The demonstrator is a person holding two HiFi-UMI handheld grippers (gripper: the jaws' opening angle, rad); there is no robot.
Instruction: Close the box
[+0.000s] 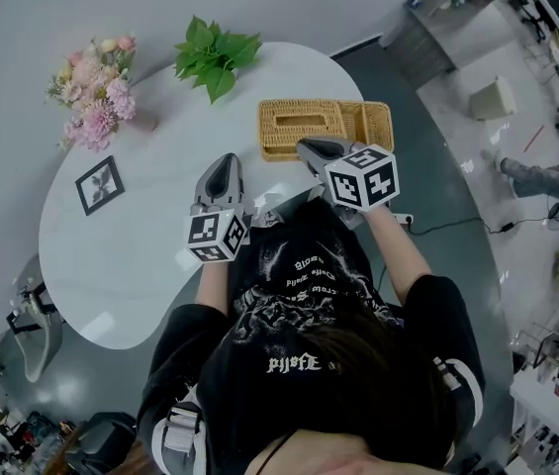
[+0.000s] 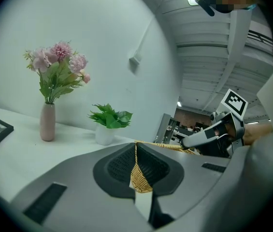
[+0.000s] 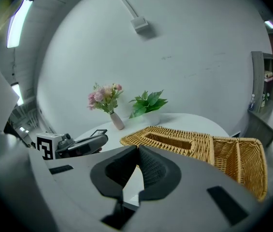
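Wicker-woven and golden, the rectangular box (image 1: 343, 117) sits upper centre on the white desk (image 1: 140, 265); the right gripper (image 1: 307, 146) hovers near its front edge, fingers pressed together like those of the left gripper (image 1: 223, 161), probably approaching to push it shut.

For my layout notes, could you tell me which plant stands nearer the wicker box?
The leafy green plant, just beyond the wicker box's left corner; the pink flowers stand much further left.
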